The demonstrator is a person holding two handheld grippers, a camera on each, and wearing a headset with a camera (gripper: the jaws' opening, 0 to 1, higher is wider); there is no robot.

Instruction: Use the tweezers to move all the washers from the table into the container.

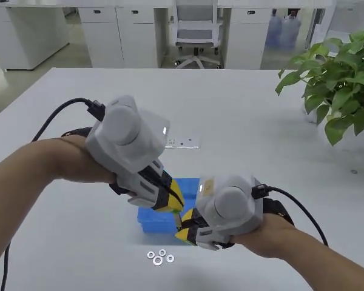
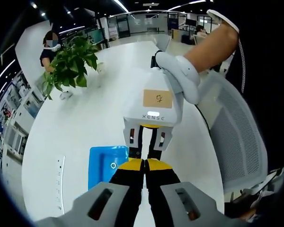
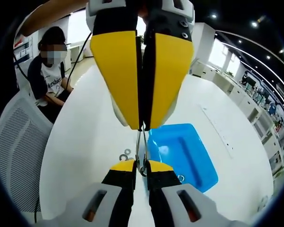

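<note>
Room: open office with a white table (image 1: 242, 121); a potted plant (image 1: 337, 85) stands well off on the right gripper's side.
Left gripper (image 2: 145, 165): jaws pressed together on the upper end of the tweezers (image 3: 141, 142).
Right gripper (image 3: 142, 166): meets the left gripper tip to tip, its jaws drawn to a narrow slit that seems to pinch the tweezers' other end.
Container (image 1: 161, 223): blue, open-topped, right under both sets of tips.
Washers (image 1: 159, 257): four in a tight cluster on the table, just on the person's side of the right gripper's tips; another ring seems to lie in the container.
Handling: they look thin, hard, light and slick, lying flat on a smooth top, so they'd likely skate away. I'd put one tine through the hole and grip the rim.
Tweezers' feel: slim and springy. I'd hold them mid-length and squarely, or they may twist.
</note>
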